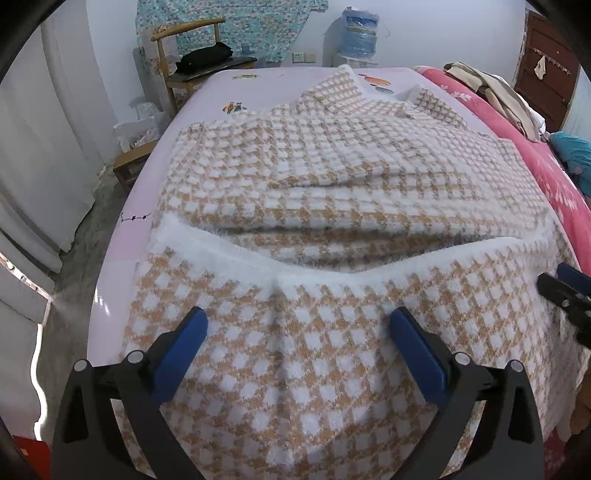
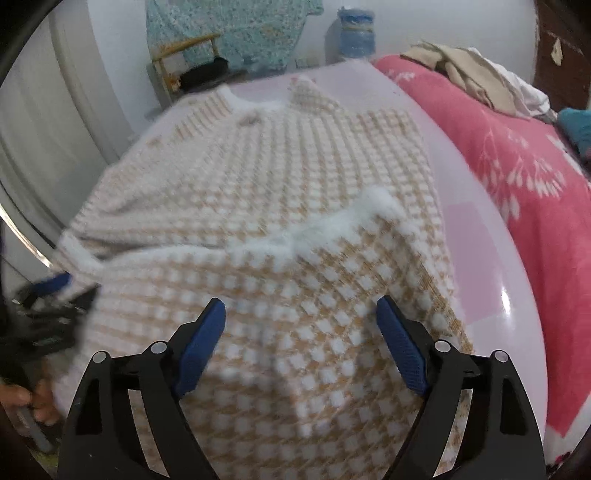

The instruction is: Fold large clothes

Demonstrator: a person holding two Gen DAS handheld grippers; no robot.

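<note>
One checked sweater [image 1: 295, 192], two open tongs [image 1: 299, 325] [image 2: 301, 314]

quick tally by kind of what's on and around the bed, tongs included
checked sweater: 1
tongs: 2, left and right, both open
pink blanket: 1
heap of beige clothes: 1
wooden chair: 1
water bottle: 1
total: 7

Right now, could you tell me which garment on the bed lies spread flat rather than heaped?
The tan-and-white checked sweater, spread over the lilac sheet; the beige clothes sit crumpled on the pink blanket.
</note>
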